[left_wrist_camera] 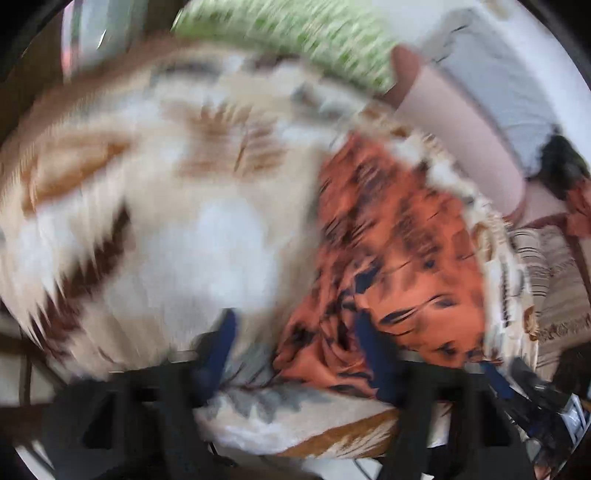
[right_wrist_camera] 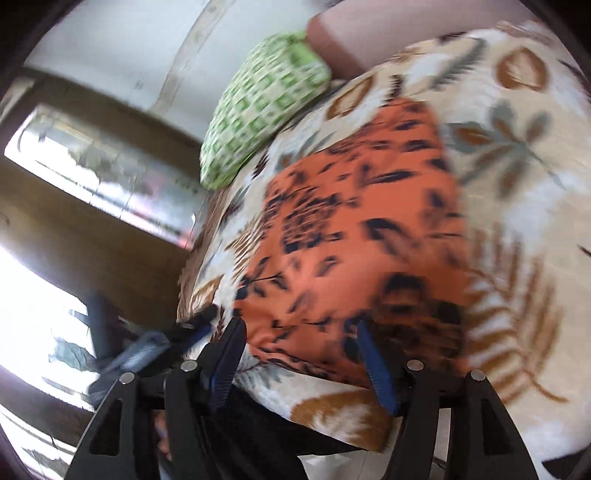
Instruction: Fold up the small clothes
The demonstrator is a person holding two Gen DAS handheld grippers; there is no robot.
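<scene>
An orange garment with dark leaf print [left_wrist_camera: 399, 258] lies on a cream blanket with brown and grey leaves [left_wrist_camera: 207, 229]. Both views are motion-blurred. My left gripper [left_wrist_camera: 295, 332] is open, its blue-padded fingers just above the garment's near edge, nothing between them. In the right wrist view the same orange garment [right_wrist_camera: 354, 236] lies flat on the blanket [right_wrist_camera: 517, 221]. My right gripper [right_wrist_camera: 299, 339] is open over the garment's near edge, empty. The other gripper [right_wrist_camera: 177, 336] shows at the lower left of this view.
A green checked pillow [right_wrist_camera: 262, 107] lies at the far end of the bed, also in the left wrist view [left_wrist_camera: 295, 33]. A pink bolster [left_wrist_camera: 465, 140] lies beside it. A window [right_wrist_camera: 99, 177] is to the left. A striped rug [left_wrist_camera: 546, 273] lies beyond the bed edge.
</scene>
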